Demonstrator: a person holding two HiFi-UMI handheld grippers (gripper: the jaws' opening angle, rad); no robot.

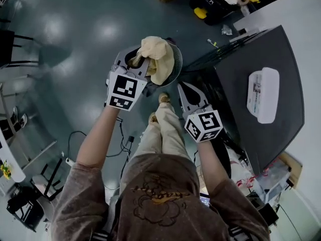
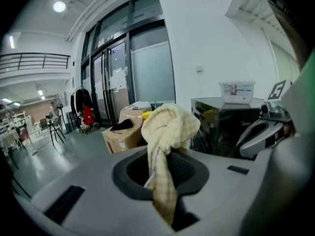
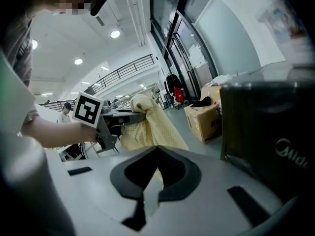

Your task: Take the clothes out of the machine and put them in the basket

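Observation:
A pale yellow checked cloth [image 1: 158,56] hangs bunched from my left gripper [image 1: 136,63], whose jaws are shut on it. In the left gripper view the cloth [image 2: 167,132] rises knotted above the jaws and trails down between them. Under it in the head view shows the round dark rim of a basket [image 1: 178,67] on the floor. My right gripper [image 1: 183,88] sits lower and to the right, beside the machine [image 1: 256,119], shut with nothing in it. From the right gripper view [image 3: 156,149] I see the left gripper [image 3: 123,119] with the cloth [image 3: 147,124] ahead.
The dark machine [image 3: 275,132] stands at the right with a white lidded tub [image 1: 263,94] on top. A cardboard box [image 2: 123,134] sits on the floor beyond. Cables [image 1: 123,139] run near the person's legs [image 1: 163,129]. Chairs and racks line the left.

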